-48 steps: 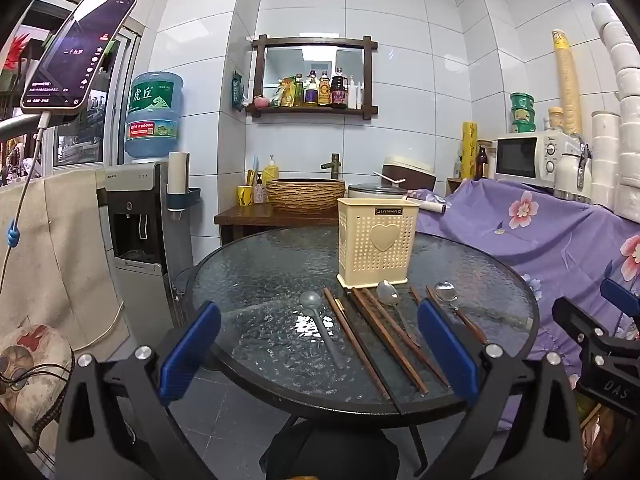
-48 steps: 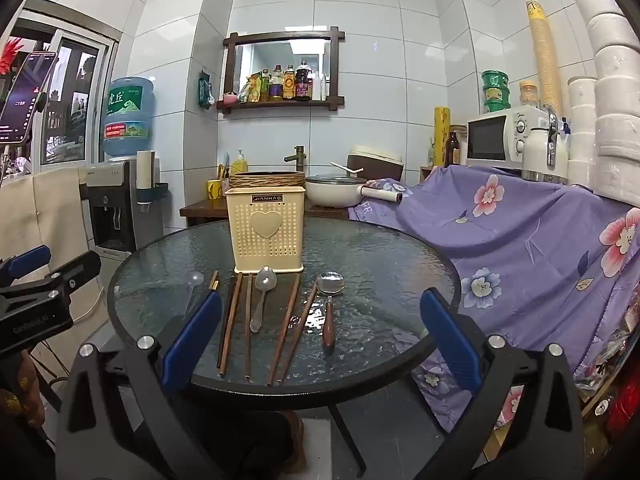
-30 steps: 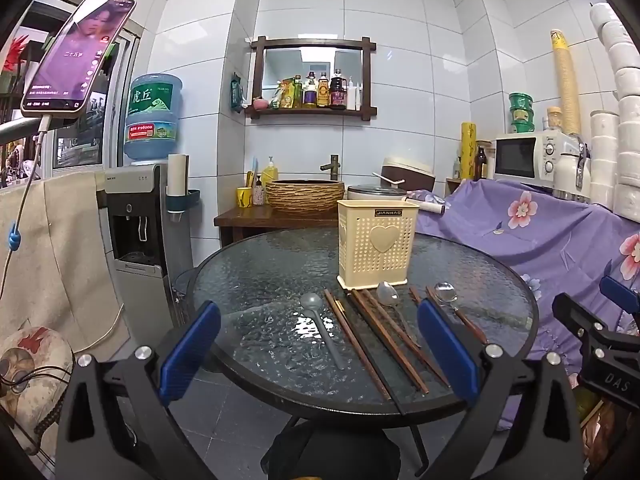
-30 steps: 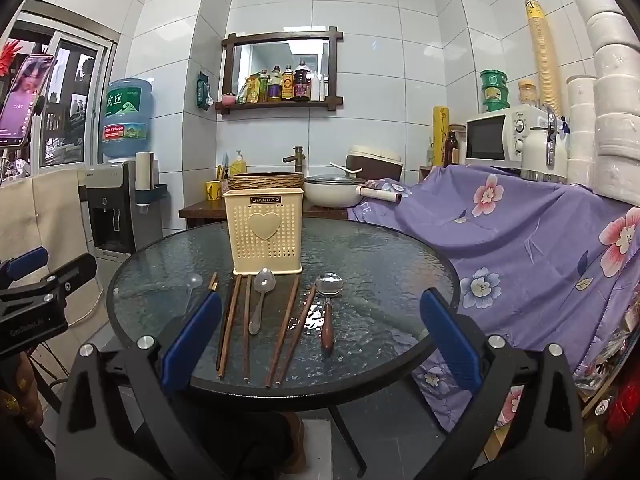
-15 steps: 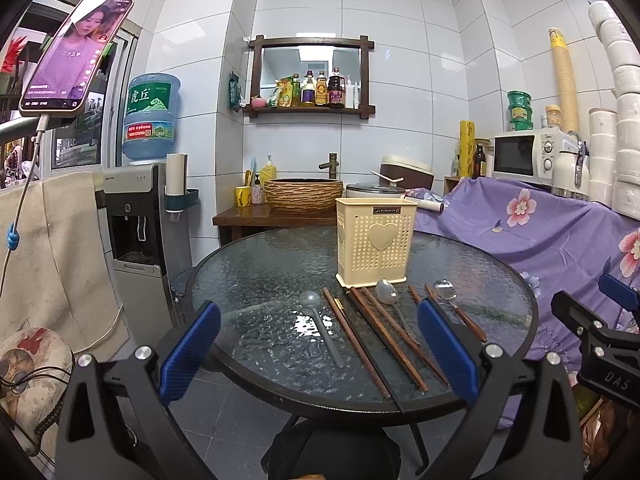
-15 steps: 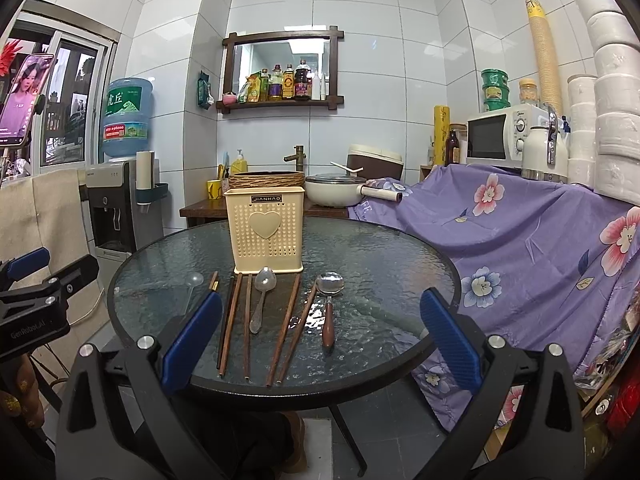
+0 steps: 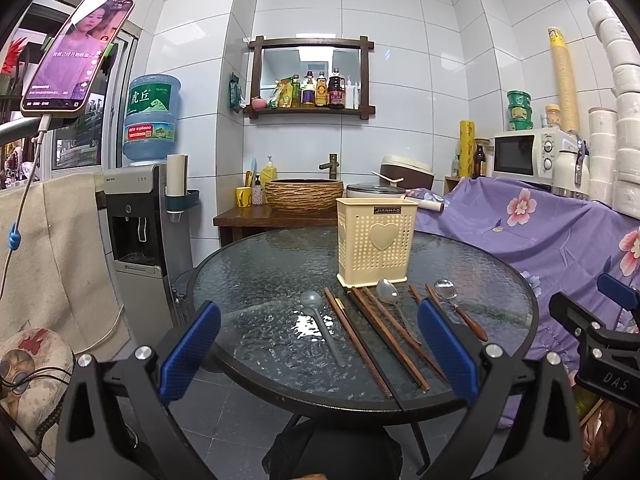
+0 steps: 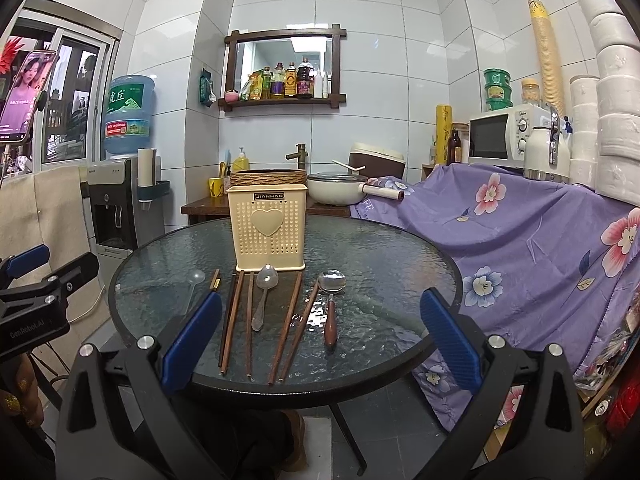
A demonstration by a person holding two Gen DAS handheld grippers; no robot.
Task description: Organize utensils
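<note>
I have both claws wide apart and empty, short of the round glass worktop point(image 8: 400, 264)'s near edge: the left claw point(image 7: 320, 348) at about 7 o'clock of it, the right claw point(image 8: 320, 336) at about 5. Nothing is picked up yet.

The utensils lie in a row pointing from the near edge toward the cream holder point(image 8: 269, 232), which stands upright just past centre. From 9 to 3 o'clock in the right view: a clear spoon point(image 8: 193, 282), chopsticks point(image 8: 233, 318), a steel spoon point(image 8: 264, 296), more chopsticks point(image 8: 294, 328), and a wood-handled spoon point(image 8: 330, 308).

My worries, judged from this layout:
- The glass looks slick and hard. A claw coming down flat on a thin chopstick could skate it sideways into its neighbours, or toward the rim.
- The chopsticks lie close together, some touching; closing on one may drag or pinch two.
- The clear spoon is hard to see against the glass, so I could misjudge it.
- The holder looks light. A long utensil dropped in at a tilt, or a claw knocking its rim, could tip it.
- Both claws working the same row could collide.
</note>
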